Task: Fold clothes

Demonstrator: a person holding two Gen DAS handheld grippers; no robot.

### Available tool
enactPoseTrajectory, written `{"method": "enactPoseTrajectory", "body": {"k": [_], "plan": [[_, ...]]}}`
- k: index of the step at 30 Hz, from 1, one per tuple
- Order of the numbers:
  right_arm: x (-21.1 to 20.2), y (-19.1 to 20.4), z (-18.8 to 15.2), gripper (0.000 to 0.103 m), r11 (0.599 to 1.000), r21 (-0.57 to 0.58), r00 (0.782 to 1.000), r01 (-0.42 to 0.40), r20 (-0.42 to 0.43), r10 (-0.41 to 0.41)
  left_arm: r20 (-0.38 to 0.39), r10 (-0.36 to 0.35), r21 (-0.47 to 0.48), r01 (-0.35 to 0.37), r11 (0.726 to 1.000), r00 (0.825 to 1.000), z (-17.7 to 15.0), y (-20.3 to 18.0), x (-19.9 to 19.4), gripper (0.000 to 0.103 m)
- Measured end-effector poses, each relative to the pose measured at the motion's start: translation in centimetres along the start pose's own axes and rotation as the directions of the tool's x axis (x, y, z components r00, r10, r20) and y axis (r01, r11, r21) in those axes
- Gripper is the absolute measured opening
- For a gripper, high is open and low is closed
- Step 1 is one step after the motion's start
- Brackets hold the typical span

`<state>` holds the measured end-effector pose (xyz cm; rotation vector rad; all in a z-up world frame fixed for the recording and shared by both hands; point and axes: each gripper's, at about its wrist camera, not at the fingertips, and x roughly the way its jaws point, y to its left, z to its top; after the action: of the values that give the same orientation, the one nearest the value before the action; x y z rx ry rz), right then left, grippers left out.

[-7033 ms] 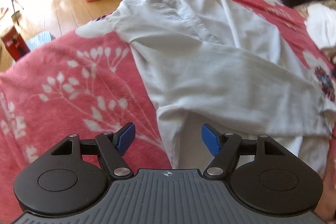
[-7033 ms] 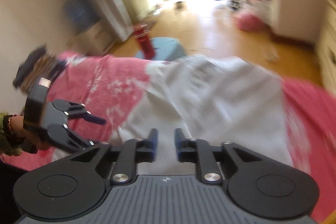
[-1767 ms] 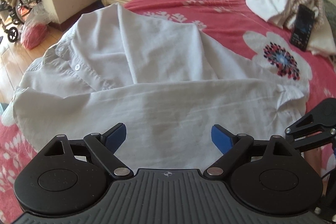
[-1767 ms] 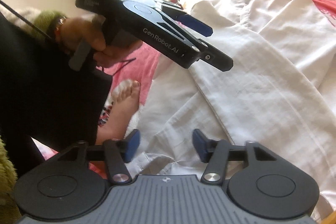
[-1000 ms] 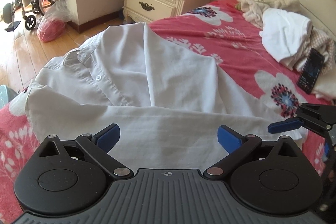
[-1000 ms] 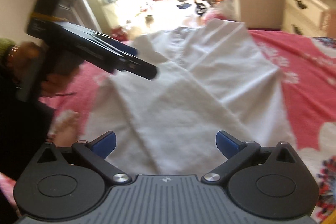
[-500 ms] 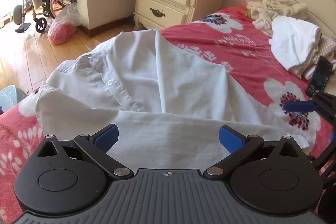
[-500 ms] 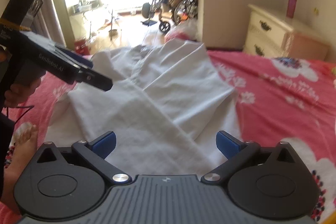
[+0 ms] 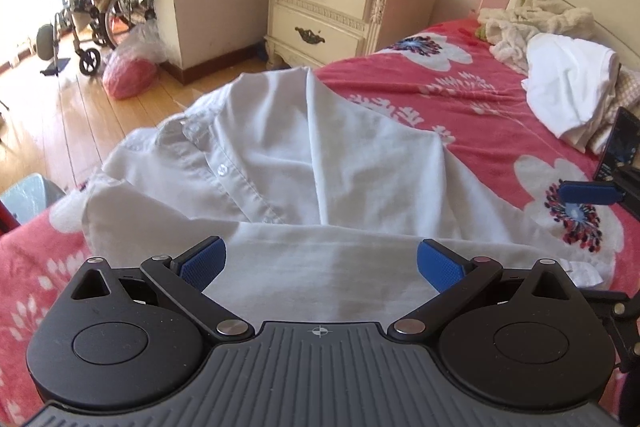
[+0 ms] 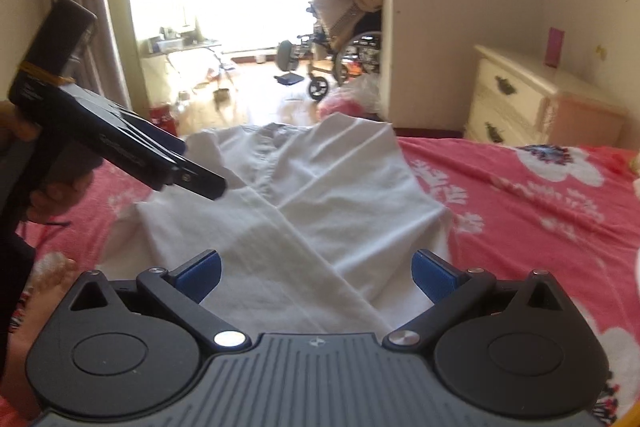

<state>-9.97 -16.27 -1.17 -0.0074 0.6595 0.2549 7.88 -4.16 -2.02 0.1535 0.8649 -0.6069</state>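
Red fleece bed cover (image 9: 460,99) with white flower prints fills the space under both tongs, and beyond it stands a cream nightstand (image 9: 340,11) with two drawers and dark metal handles. On this cover lies the white shirt (image 9: 304,163), of thin woven cotton with soft wrinkles, directly in front of both tongs; its button band and collar point away toward the wooden floor (image 9: 52,115), and one sleeve is folded across the body. The left gripper (image 9: 319,264) is wide open above the near edge of the shirt and grips nothing. The right gripper (image 10: 316,273) is also wide open and empty, just above the cloth. To the right of the left gripper, a pile of white clothes (image 9: 568,87) is near the headboard.
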Motion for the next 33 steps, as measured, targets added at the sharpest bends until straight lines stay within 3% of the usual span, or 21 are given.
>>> {"method": "enactPoseTrajectory", "body": {"k": [4,11,17,23,33], "plan": [[0.2,-0.5,0.4,0.103,0.998,0.044,0.999,-0.049,-0.013,0.05,-0.012,-0.012,-0.024,0.012,1.0,1.0,-0.1,0.1,0.1,0.103],[0.3,-0.1,0.3,0.103,0.998,0.038,0.997,-0.057,-0.045,0.059,-0.001,-0.014,-0.037,0.014,0.999,1.0,-0.1,0.0,-0.2,0.103],[0.8,0.9,0.2,0.103,0.999,-0.033,0.996,-0.028,-0.088,0.025,0.017,-0.003,-0.037,0.003,0.999,1.0,-0.1,-0.2,-0.4,0.103],[2.0,0.5,-0.5,0.103,1.0,-0.011,0.984,-0.007,-0.18,0.005,0.009,0.02,-0.035,-0.02,0.999,1.0,-0.2,-0.2,-0.2,0.103],[2.3,0.3,-0.6,0.103,1.0,-0.011,0.978,-0.011,-0.206,0.009,-0.024,0.032,-0.063,-0.034,0.997,0.999,-0.2,0.1,0.2,0.103]]}}
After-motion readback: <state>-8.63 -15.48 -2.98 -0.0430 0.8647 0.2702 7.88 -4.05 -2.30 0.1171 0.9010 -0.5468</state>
